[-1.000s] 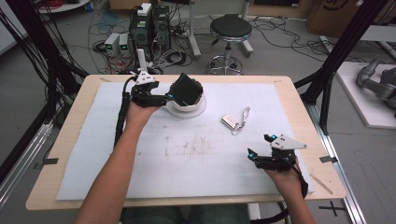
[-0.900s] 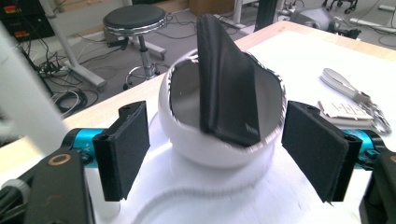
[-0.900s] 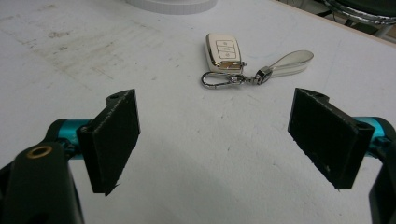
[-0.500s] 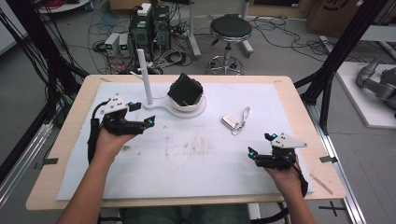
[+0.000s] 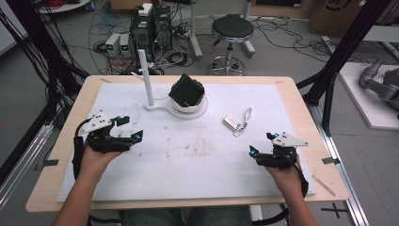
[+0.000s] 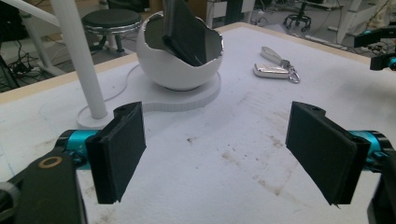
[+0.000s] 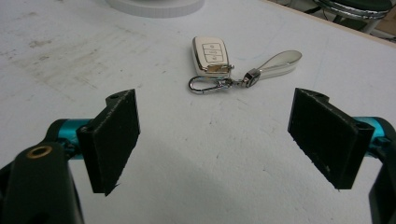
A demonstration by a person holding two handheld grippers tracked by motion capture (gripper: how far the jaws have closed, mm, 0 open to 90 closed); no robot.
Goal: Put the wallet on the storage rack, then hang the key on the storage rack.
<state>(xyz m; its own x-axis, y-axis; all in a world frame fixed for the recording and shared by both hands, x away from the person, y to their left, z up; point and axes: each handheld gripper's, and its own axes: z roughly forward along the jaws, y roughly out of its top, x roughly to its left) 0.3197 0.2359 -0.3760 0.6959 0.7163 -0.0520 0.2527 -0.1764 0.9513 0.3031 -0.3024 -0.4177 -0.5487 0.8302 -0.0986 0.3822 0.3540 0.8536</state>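
With the black wallet [image 5: 186, 89] seated in the white bowl [image 5: 194, 104], both grippers, left [image 5: 127, 139] and right [image 5: 259, 153], rest released and empty; the key fob [image 5: 231, 121] lies untouched on the counter [image 5: 301, 113].

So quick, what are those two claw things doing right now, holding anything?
Left gripper: open, holding nothing.
Right gripper: open, holding nothing.

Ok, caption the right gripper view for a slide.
Open right gripper facing a white key fob with keyring strap on the white table cover.
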